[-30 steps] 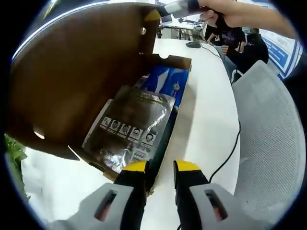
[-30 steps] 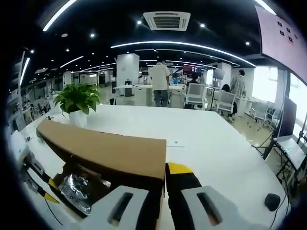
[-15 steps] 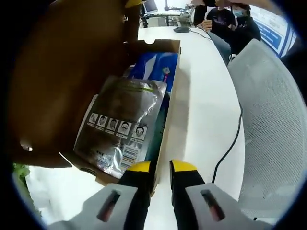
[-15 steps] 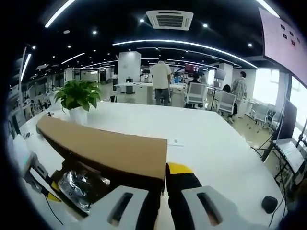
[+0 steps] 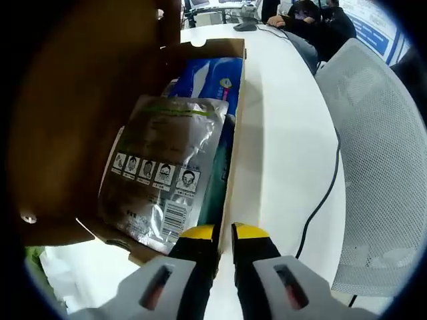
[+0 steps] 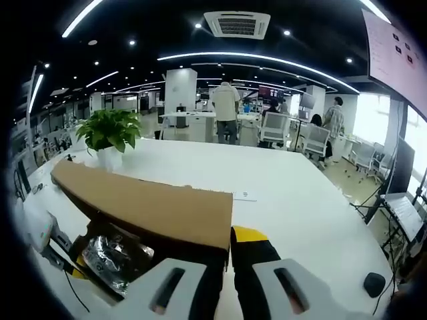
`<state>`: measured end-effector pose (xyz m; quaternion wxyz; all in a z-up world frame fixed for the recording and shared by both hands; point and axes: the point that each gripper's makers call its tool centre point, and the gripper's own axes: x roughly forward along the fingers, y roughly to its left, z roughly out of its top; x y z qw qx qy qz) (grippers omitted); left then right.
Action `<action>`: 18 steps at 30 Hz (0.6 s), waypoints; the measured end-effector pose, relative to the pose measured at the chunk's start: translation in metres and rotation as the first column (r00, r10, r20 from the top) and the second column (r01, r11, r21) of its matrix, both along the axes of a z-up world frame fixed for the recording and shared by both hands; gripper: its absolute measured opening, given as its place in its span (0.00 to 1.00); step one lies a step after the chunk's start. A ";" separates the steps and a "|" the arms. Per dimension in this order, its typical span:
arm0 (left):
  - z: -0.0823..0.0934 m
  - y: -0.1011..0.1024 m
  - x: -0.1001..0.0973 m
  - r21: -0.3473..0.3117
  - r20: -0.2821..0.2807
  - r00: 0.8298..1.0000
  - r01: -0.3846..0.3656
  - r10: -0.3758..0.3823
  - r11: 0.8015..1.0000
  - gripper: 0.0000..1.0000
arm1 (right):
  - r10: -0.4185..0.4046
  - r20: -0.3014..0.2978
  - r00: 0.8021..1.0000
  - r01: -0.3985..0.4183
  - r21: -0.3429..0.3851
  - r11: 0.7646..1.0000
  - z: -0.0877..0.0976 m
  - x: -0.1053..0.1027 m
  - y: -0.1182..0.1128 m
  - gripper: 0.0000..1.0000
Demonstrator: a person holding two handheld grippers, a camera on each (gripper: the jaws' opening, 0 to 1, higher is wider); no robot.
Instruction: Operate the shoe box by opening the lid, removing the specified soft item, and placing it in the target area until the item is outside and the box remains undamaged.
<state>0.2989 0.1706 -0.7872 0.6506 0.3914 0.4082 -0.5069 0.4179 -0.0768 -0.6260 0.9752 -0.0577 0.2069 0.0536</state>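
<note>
The brown shoe box (image 5: 235, 100) lies open on the white table, its lid (image 5: 80, 100) swung up on the left. Inside lies a silvery foil pouch (image 5: 163, 167) printed with mask pictures, and beyond it a blue and white pack (image 5: 207, 73). My left gripper (image 5: 223, 233) sits at the box's near corner, its yellow-tipped jaws pinched on the side wall. In the right gripper view my right gripper (image 6: 227, 243) is shut on the edge of the lid (image 6: 153, 210), which hides one jaw. Below the lid the pouch (image 6: 113, 257) glints, with the left gripper's body (image 6: 40, 230) beside it.
The white table (image 5: 287, 133) runs on to the right of the box, crossed by a black cable (image 5: 320, 200). A grey mesh chair (image 5: 380, 167) stands at its edge. A potted plant (image 6: 110, 137) and a mouse (image 6: 375, 283) are on the table; people stand behind.
The left view has come in closer over the box and the left jaws have narrowed onto the side wall. The right gripper keeps hold of the raised lid.
</note>
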 end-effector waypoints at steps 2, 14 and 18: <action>-0.001 0.001 0.001 0.011 0.008 1.000 0.018 -0.018 1.000 0.06 | 0.002 -0.002 1.000 -0.002 0.000 1.000 0.000 0.000 0.000 0.00; -0.012 0.001 -0.001 0.038 0.017 0.998 0.060 -0.060 0.997 0.03 | 0.005 -0.009 1.000 -0.005 0.000 1.000 -0.003 -0.005 0.000 0.00; -0.012 0.002 -0.003 0.037 0.013 0.998 0.054 -0.055 0.998 0.03 | 0.003 -0.002 1.000 -0.003 -0.005 1.000 -0.003 -0.006 0.001 0.00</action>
